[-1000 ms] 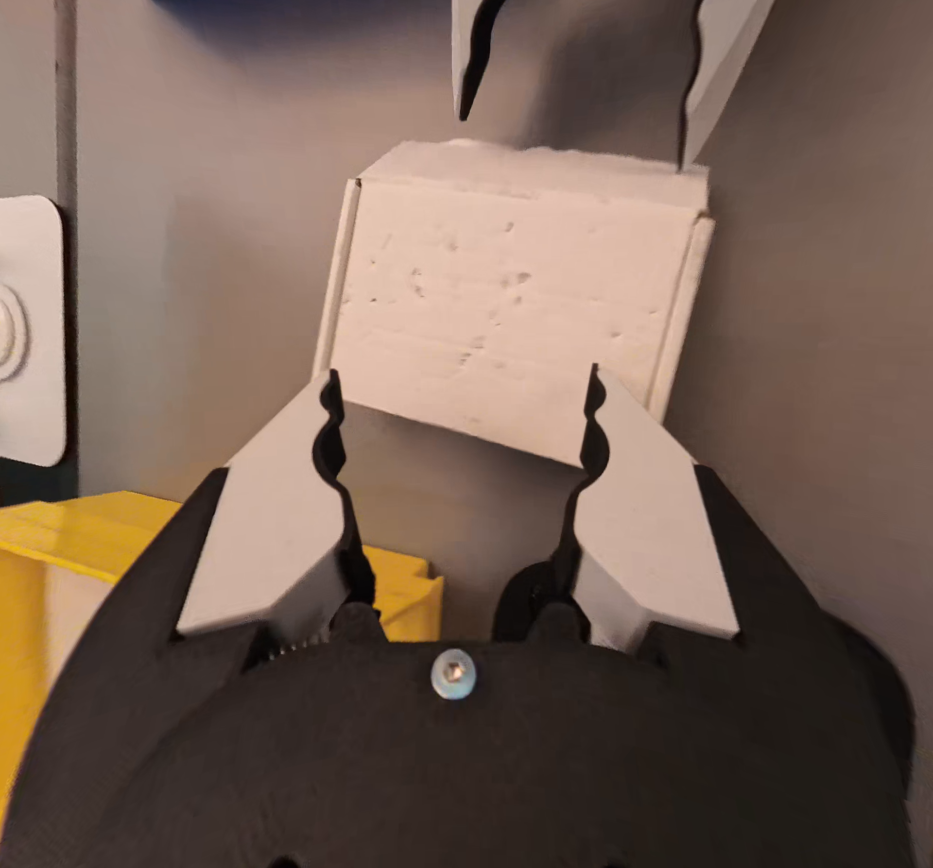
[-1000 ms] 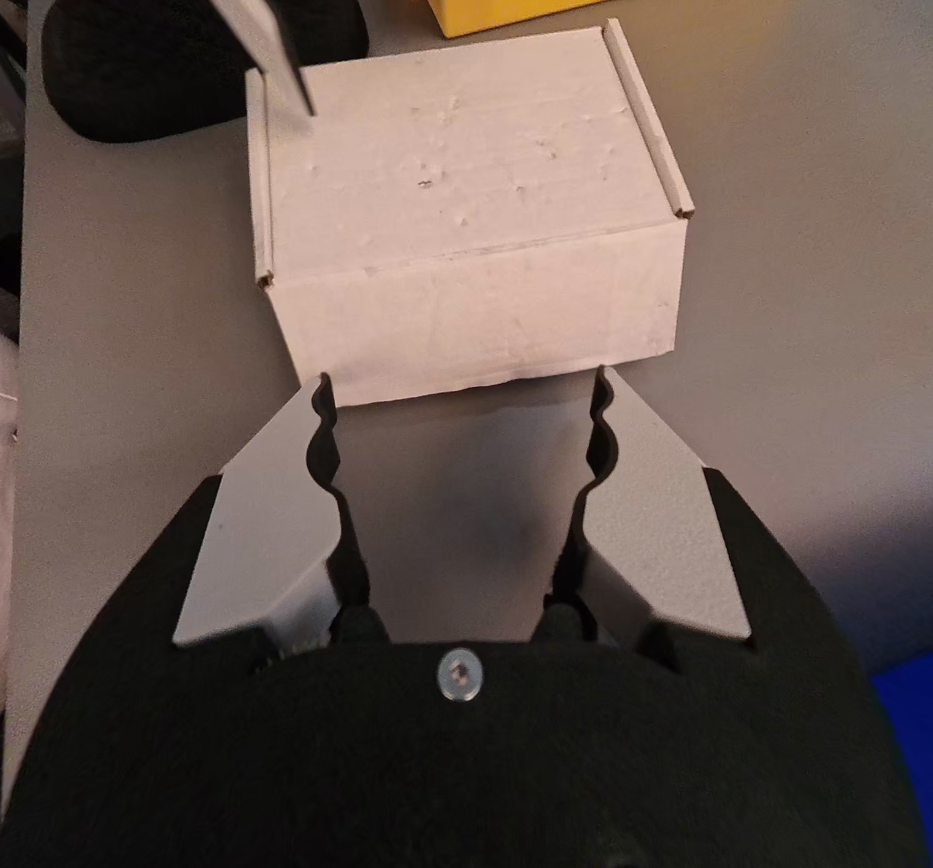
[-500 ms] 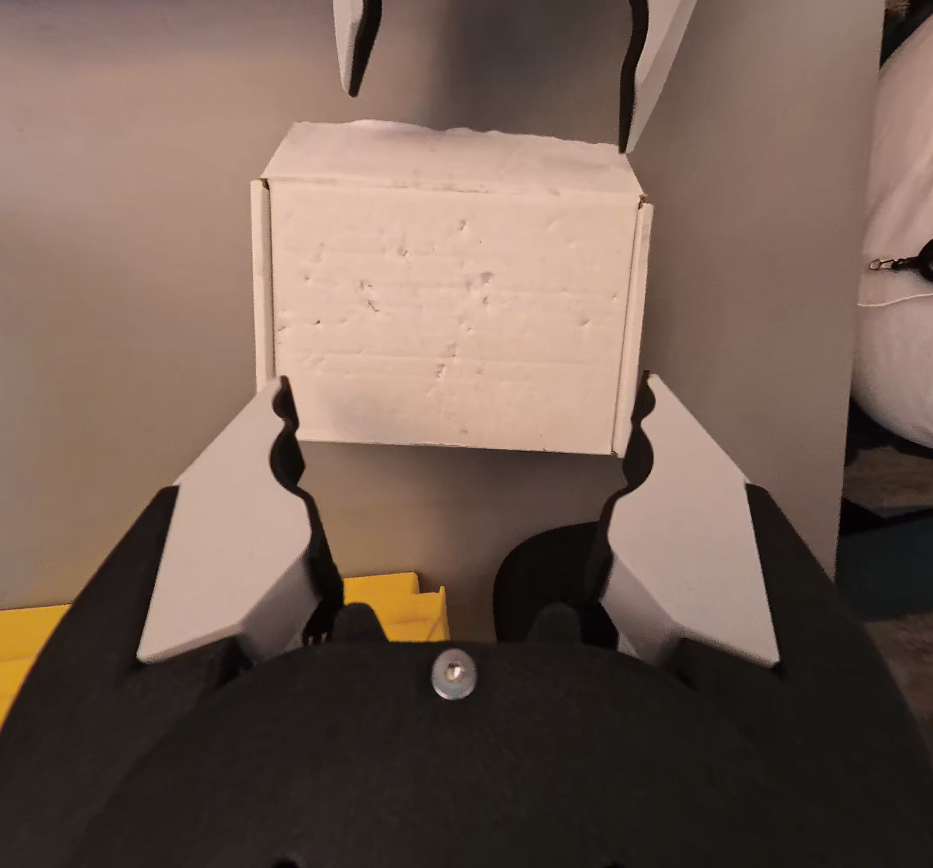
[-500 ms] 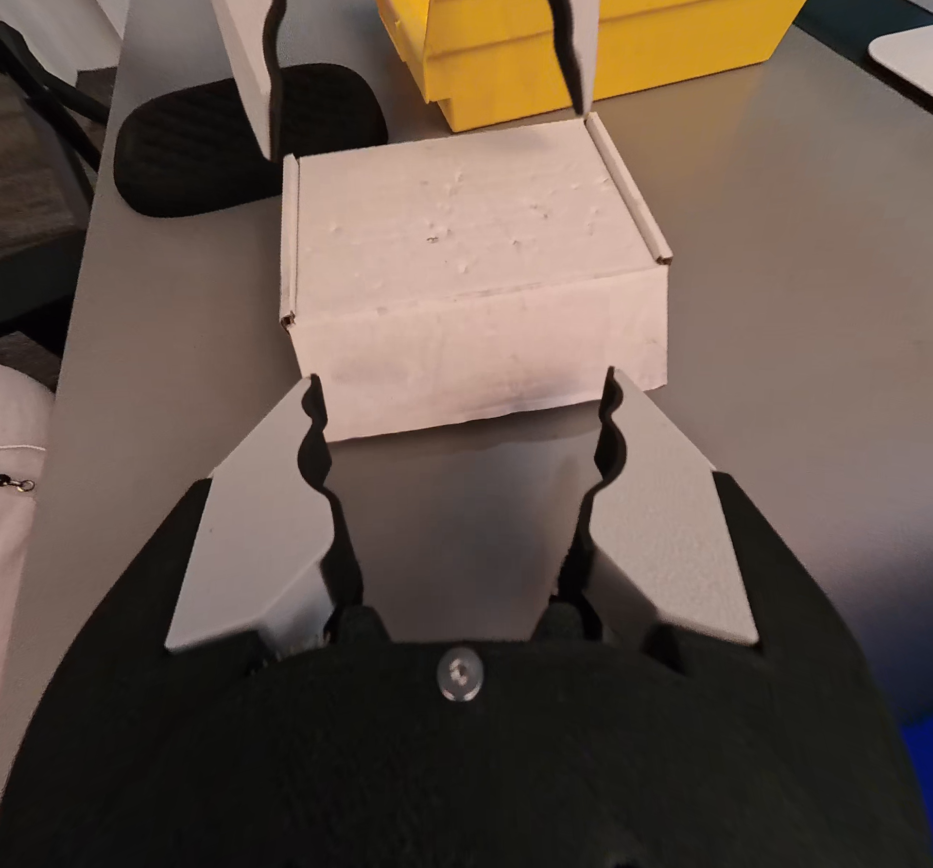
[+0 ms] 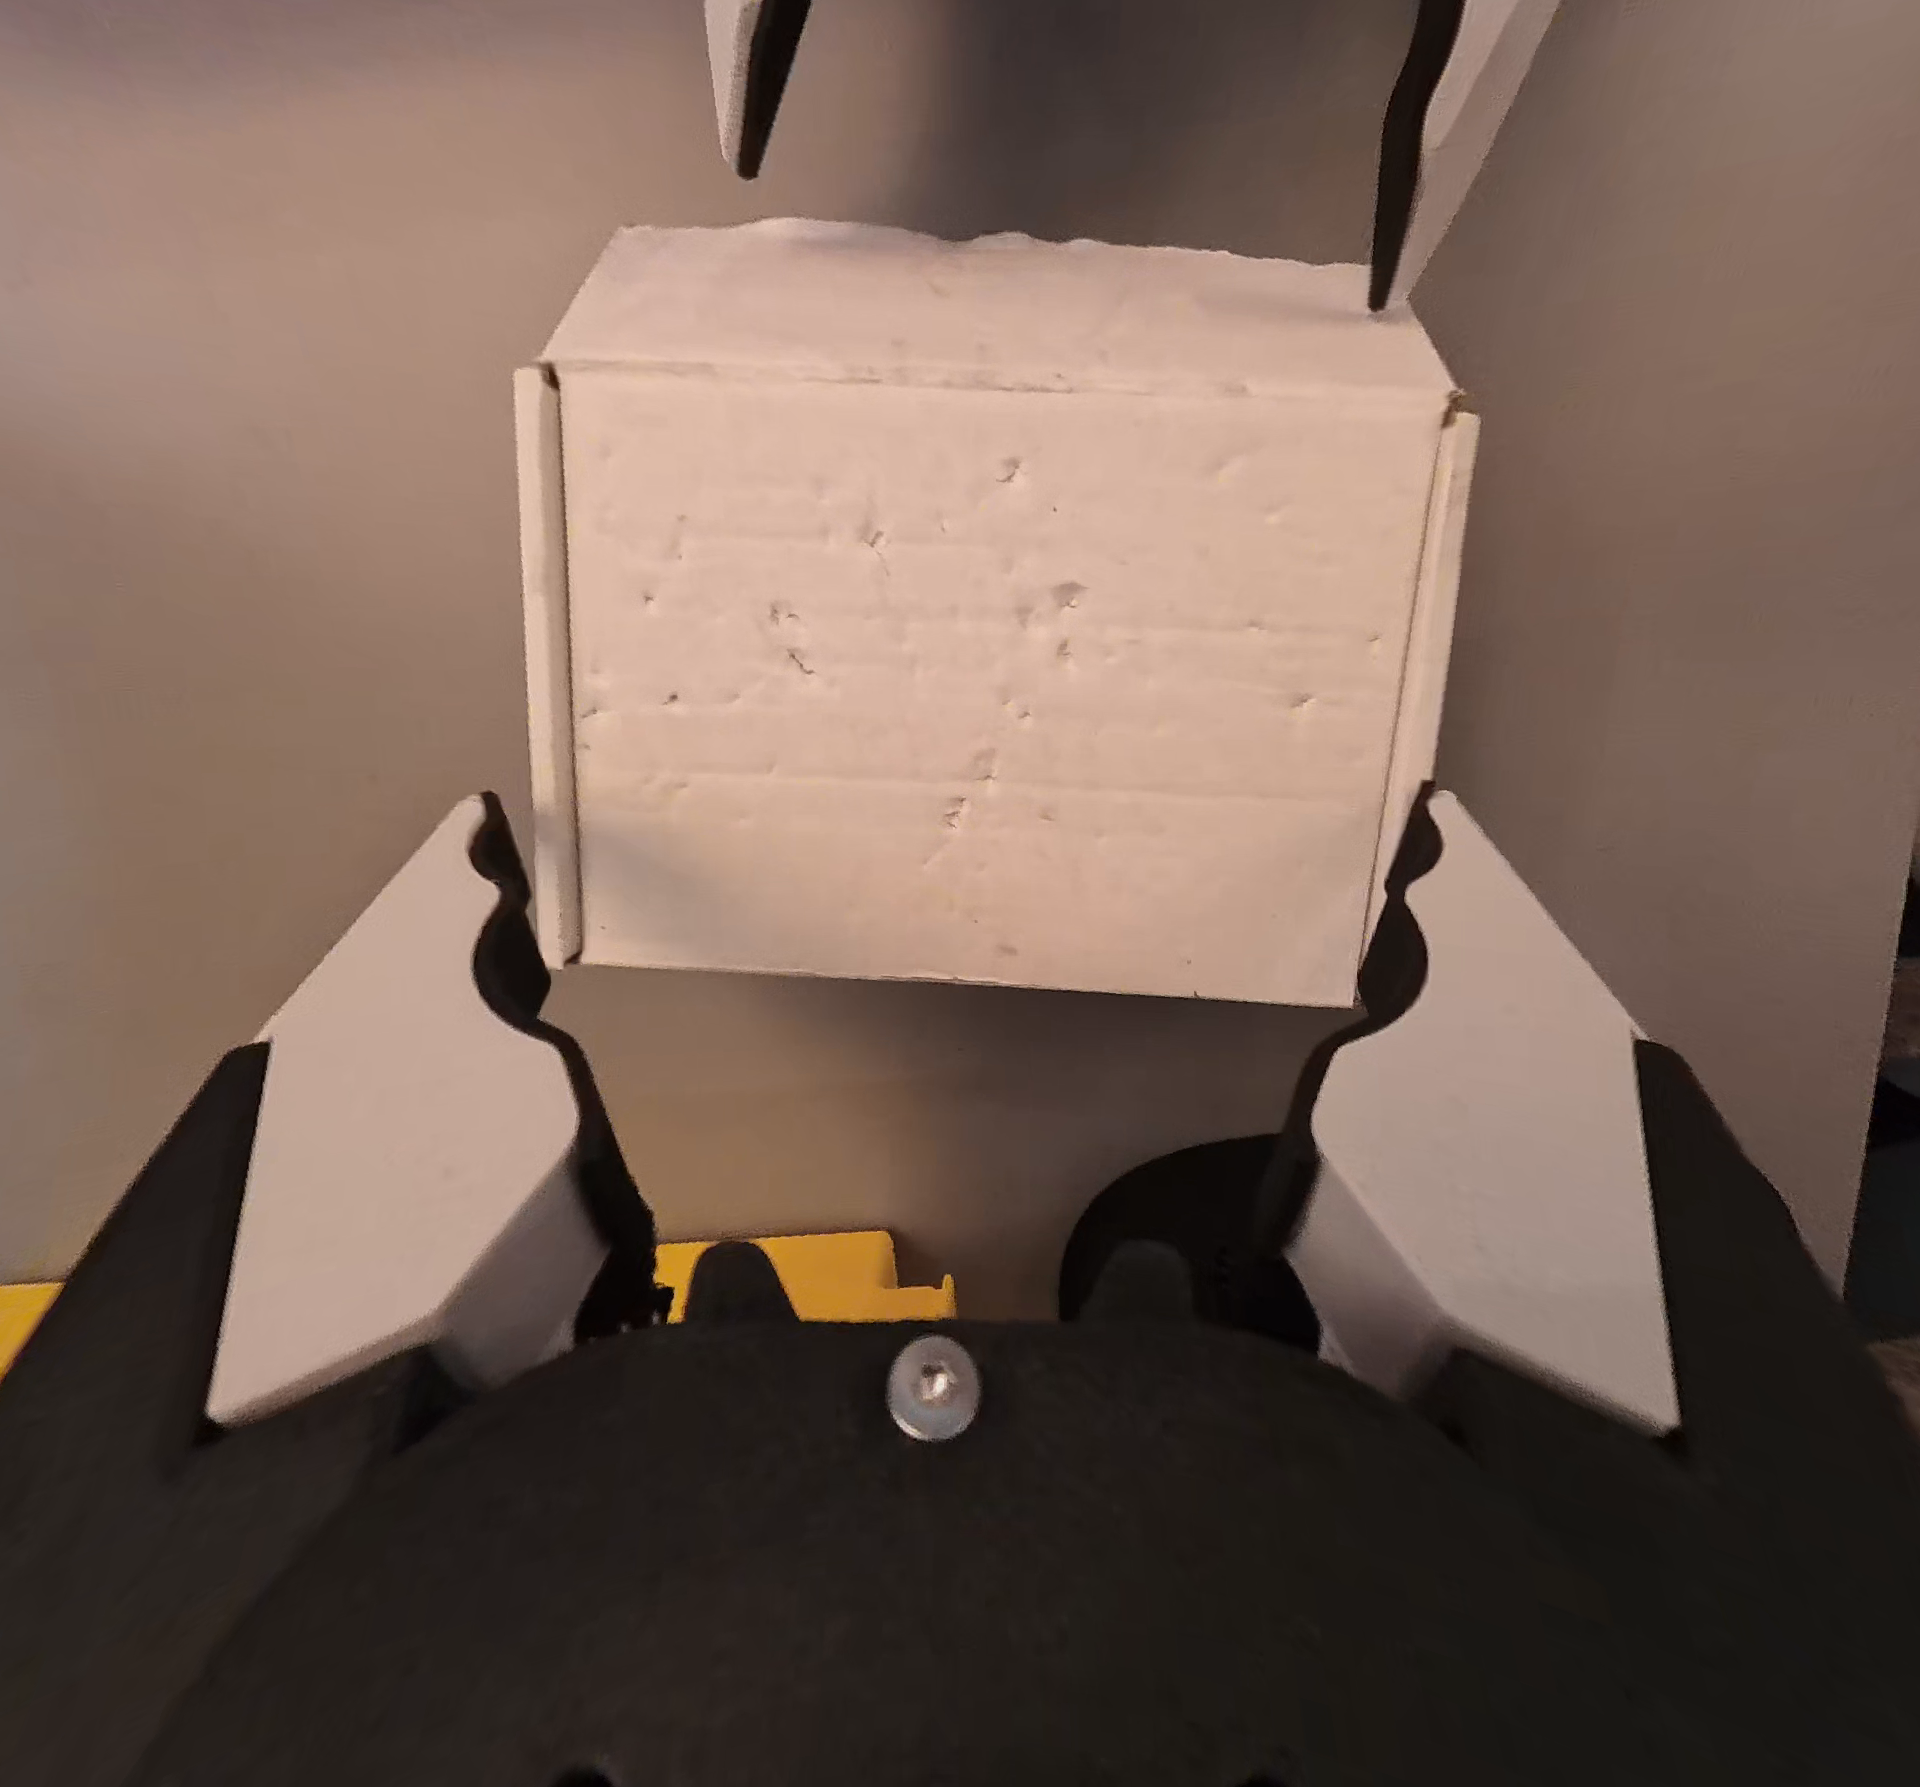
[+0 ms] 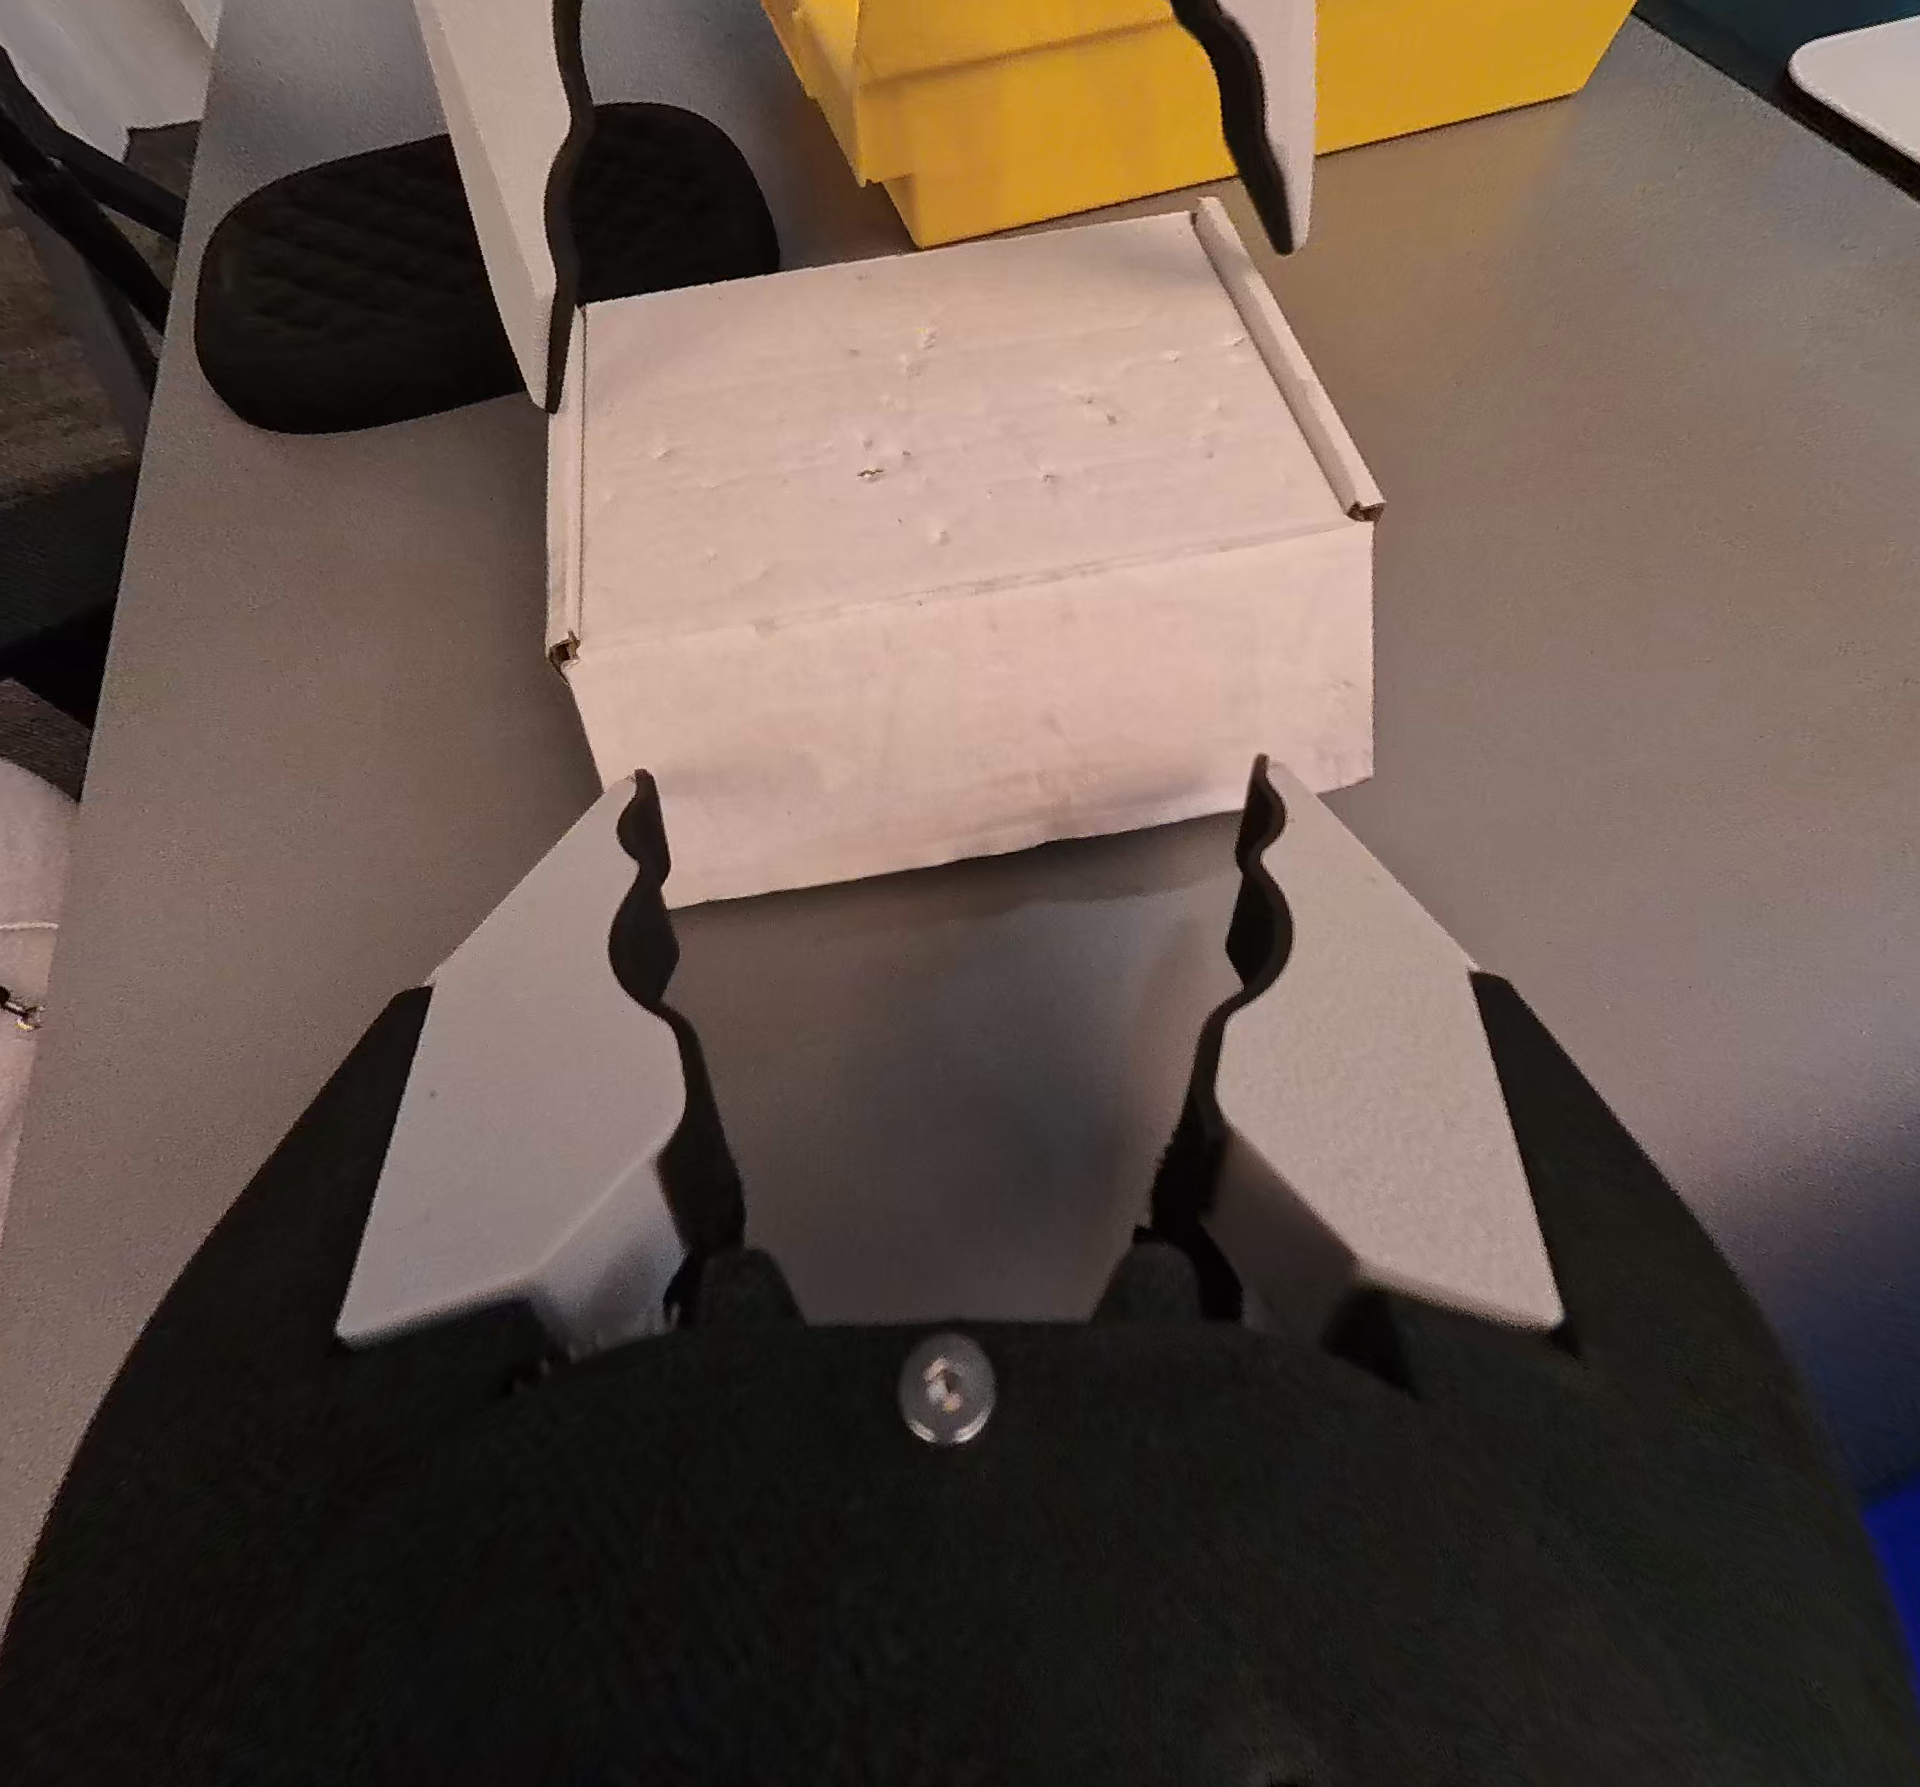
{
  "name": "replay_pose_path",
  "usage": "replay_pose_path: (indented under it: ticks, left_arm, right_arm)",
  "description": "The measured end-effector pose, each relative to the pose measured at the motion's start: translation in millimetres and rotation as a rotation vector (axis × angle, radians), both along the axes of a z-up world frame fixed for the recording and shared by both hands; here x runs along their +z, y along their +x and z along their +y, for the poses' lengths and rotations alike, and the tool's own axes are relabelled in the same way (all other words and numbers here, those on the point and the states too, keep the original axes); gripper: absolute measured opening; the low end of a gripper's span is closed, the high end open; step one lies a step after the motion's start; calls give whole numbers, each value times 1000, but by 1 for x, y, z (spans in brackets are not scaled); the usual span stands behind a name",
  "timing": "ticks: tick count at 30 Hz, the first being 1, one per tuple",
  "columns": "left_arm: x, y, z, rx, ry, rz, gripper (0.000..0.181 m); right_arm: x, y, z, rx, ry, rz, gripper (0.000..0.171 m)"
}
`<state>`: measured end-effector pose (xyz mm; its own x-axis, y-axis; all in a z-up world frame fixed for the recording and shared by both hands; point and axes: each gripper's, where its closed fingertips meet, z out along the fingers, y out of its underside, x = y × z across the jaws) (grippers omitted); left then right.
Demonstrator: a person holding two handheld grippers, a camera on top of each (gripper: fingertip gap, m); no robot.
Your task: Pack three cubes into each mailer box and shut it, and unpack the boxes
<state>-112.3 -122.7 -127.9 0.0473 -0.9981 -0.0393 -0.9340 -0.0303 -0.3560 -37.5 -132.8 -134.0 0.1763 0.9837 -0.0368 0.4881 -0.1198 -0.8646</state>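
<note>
A white cardboard mailer box (image 5: 987,677) lies shut on the grey table, its lid dented; it also shows in the right wrist view (image 6: 935,490). No cubes are in view. My left gripper (image 5: 956,802) is open wide, its fingertips (image 5: 488,812) level with the two corners of the box's near edge. My right gripper (image 6: 951,773) is open and empty, tips just in front of the opposite side wall. Each gripper shows in the other's view: the right one (image 5: 1065,236) beyond the box, the left one (image 6: 920,319) over the far edge.
A yellow bin (image 6: 1195,23) stands just behind the box, and shows under my left gripper (image 5: 790,1280). A black oval pad (image 6: 416,283) lies at the table's left edge. A white flat object (image 6: 1860,75) sits far right. A blue patch (image 6: 1891,1550) shows at lower right.
My left gripper has swung square to the box, moved closer and opened wider. My right gripper has stayed open at the opposite side.
</note>
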Motion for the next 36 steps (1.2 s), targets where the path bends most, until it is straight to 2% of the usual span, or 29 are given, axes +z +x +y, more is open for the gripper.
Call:
replay_pose_path:
  ticks: [1,13,25,29,31,36]
  left_arm:
    - [-1,0,0,4,-11,1,158]
    - [-4,-5,-4,22,-40,23,158]
    - [-3,-4,-4,58,-37,-39,158]
    - [13,-22,3,158,71,-88,132]
    - [25,-39,-6,172,75,-111,129]
    - [15,-83,-12,222,188,56,97]
  right_arm:
    - [0,-1,0,3,-4,1,110]
    - [-5,-8,-4,46,-83,14,110]
    - [-9,-13,-4,77,-93,10,108]
    - [-12,-12,-7,90,-66,-19,108]
    - [-16,-11,-8,101,-61,-43,108]
    - [-18,-13,-10,146,-35,-95,108]
